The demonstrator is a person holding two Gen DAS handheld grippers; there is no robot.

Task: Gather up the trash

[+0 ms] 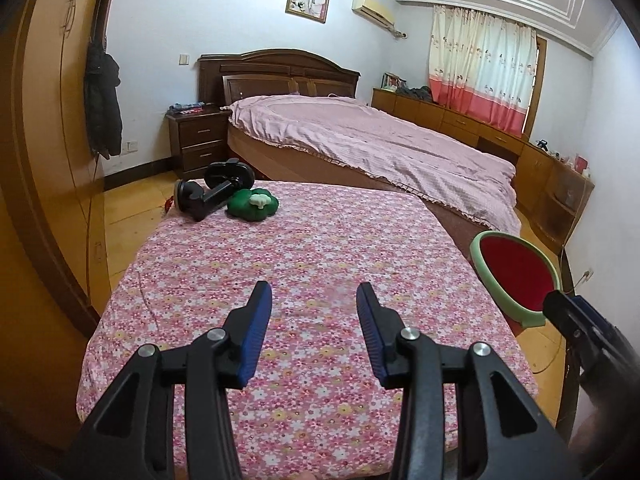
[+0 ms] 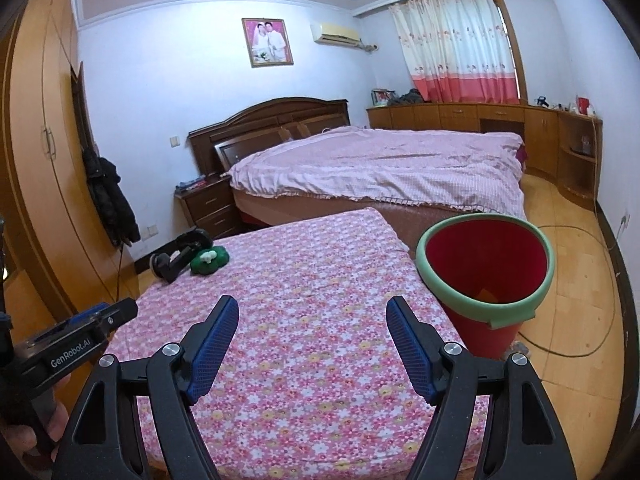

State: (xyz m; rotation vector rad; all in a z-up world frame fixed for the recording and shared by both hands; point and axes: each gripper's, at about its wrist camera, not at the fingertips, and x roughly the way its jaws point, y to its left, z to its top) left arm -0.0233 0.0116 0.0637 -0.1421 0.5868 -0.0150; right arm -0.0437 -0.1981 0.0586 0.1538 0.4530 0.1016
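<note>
both jaws gape empty; only right view shows inside red bin (image 2: pixel 486 268).

Matt cotton-like floral cloth (image 1: pixel 320 280) covers the surface. At its far left corner lie a soft green plush toy (image 1: pixel 253 205) and a smooth black plastic holder (image 1: pixel 212 194). The red bin (image 2: pixel 486 280) looks like smooth plastic with a green foam-like rim. The floor (image 2: pixel 576 320) is glossy wood.
</note>
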